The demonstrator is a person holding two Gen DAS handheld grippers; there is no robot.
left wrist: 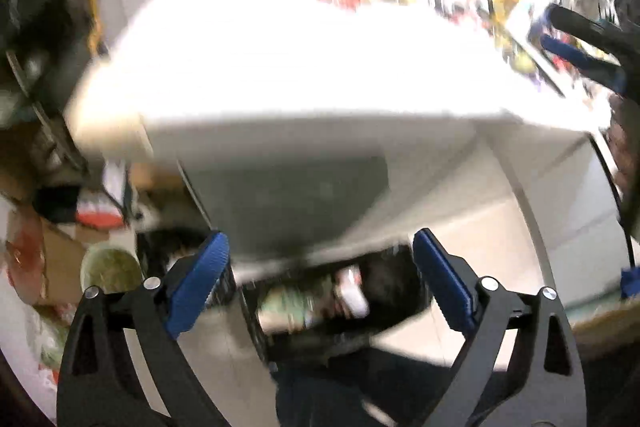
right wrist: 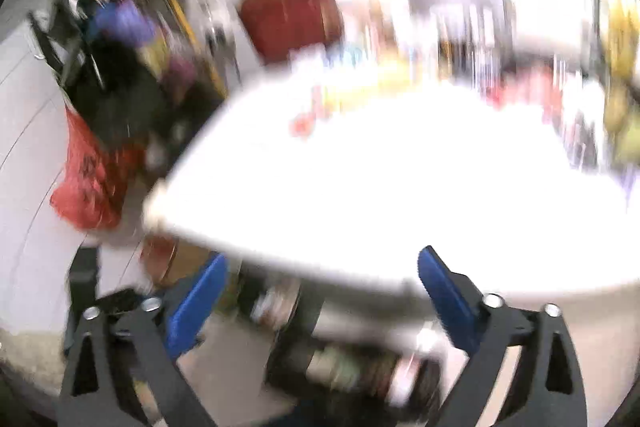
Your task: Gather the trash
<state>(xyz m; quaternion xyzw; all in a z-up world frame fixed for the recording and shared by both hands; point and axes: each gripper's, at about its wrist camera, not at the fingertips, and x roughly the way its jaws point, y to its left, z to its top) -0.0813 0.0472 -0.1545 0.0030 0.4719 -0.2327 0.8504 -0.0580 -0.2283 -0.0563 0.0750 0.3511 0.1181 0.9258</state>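
Trash bin (left wrist: 336, 303): dark open container on the floor, low in the left wrist view, below the near edge of the white table (left wrist: 304, 59); blurred wrappers and a white item lie inside.
Left gripper (left wrist: 320, 259): released, blue pads spread wide, nothing between them; it hangs above the bin.
Left side, floor: a cardboard box (left wrist: 60, 251) and a round greenish container (left wrist: 112, 267), near the bin.
Right gripper, far right: black finger and blue pad visible over the table edge (left wrist: 576, 43).
Trash bin, right wrist view (right wrist: 360, 367): low centre, under the table's (right wrist: 400, 179) near edge; contents blurred.
Right gripper (right wrist: 320, 275): released, pads wide apart, empty.
Far left: red plastic bag (right wrist: 88, 179) on the floor.
Far side: red chair (right wrist: 288, 15) behind the table.
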